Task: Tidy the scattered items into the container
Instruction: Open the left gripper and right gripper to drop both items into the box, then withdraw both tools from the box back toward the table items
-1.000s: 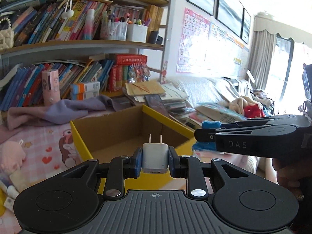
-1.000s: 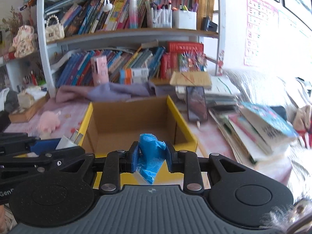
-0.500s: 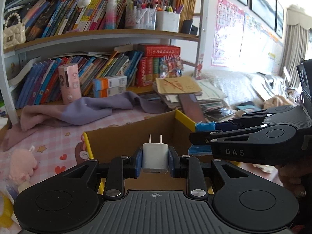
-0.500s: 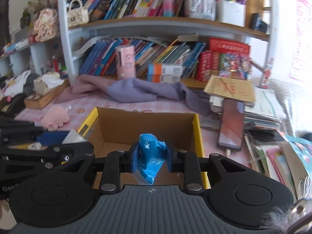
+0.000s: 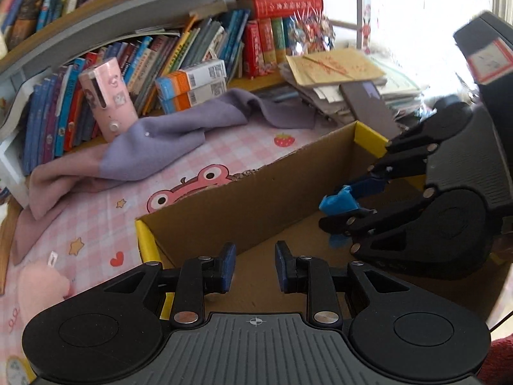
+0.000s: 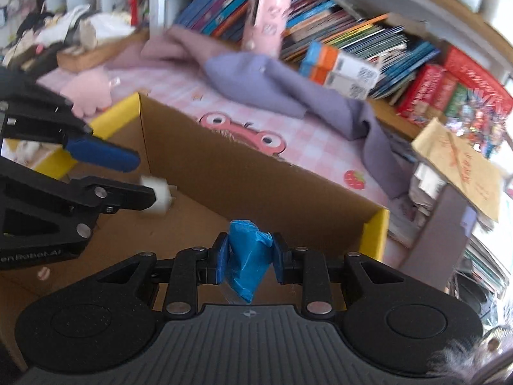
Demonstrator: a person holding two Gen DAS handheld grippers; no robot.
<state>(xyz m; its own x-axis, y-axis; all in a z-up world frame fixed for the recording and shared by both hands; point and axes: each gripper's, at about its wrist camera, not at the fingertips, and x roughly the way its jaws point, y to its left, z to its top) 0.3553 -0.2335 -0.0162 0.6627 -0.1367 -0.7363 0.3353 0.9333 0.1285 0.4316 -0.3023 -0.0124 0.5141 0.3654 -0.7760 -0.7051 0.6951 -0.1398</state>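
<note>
An open cardboard box (image 5: 256, 205) with yellow rim flaps (image 6: 375, 234) stands on the pink checked cloth. Both grippers reach down into it. My left gripper (image 5: 255, 256) has its jaws apart with nothing between the pads. In the right wrist view a blurred white charger (image 6: 158, 197) shows just past the tip of the left gripper (image 6: 138, 176), above the box floor. I cannot tell whether it touches the floor. My right gripper (image 6: 249, 243) is shut on a crumpled blue packet (image 6: 245, 266). From the left wrist view, the same right gripper (image 5: 333, 211) pinches the blue packet (image 5: 340, 203) low inside the box.
A purple and pink cloth (image 5: 160, 147) lies behind the box, beside a pink canister (image 5: 109, 96) and a shelf of books (image 5: 192, 51). A pile of papers with a phone (image 5: 365, 106) is at the right. A pink plush toy (image 5: 41, 288) lies left of the box.
Both grippers have tipped down and moved into the box. The white charger, held in the left jaws before, is out of them and beside the left fingertips. The right still grips the blue packet.
</note>
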